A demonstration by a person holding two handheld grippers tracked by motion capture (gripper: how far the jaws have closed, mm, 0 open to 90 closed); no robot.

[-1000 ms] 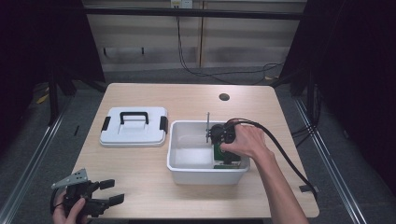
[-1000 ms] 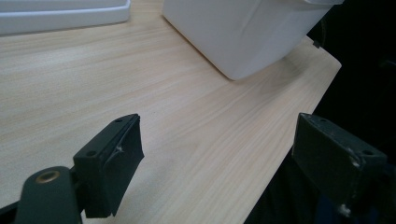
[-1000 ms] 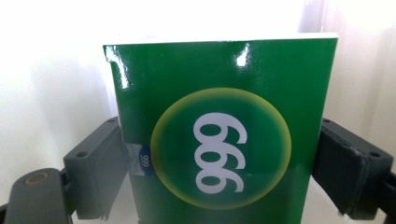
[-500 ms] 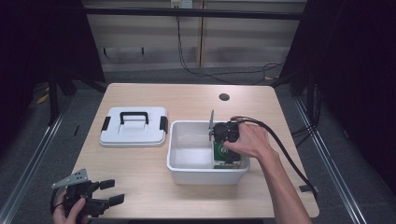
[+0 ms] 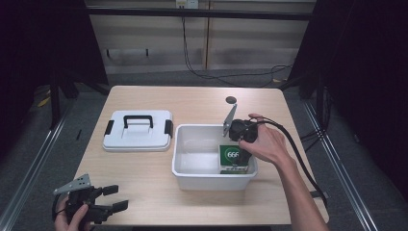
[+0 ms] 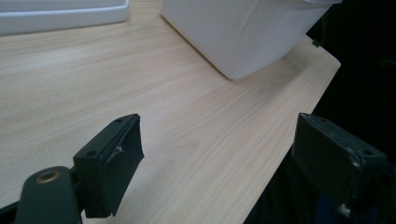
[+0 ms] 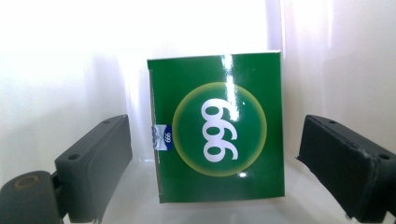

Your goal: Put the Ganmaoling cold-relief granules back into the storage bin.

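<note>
A green box [image 5: 234,156] printed with white numerals lies in the right part of a white bin [image 5: 211,180]. My right gripper [image 5: 239,138] hangs just above the box, jaws pointing down into the bin and mostly covered by the hand. In the right gripper view the green box [image 7: 219,130] sits between the open jaws of the right gripper [image 7: 219,125], with a gap on each side. At the table's near left corner my left gripper [image 5: 115,197] is held low and open; the left gripper [image 6: 222,128] has only bare wood between its jaws.
A white lid [image 5: 138,130] with a black handle and black clips lies flat left of the bin. A small dark round hole [image 5: 231,100] marks the tabletop behind the bin. The right gripper's cable [image 5: 298,159] trails off the right edge. The bin's corner [image 6: 247,32] stands ahead of the left gripper.
The right gripper has lifted a little and shifted back and right, uncovering more of the green box, which stays in the bin. The left gripper has not moved.
</note>
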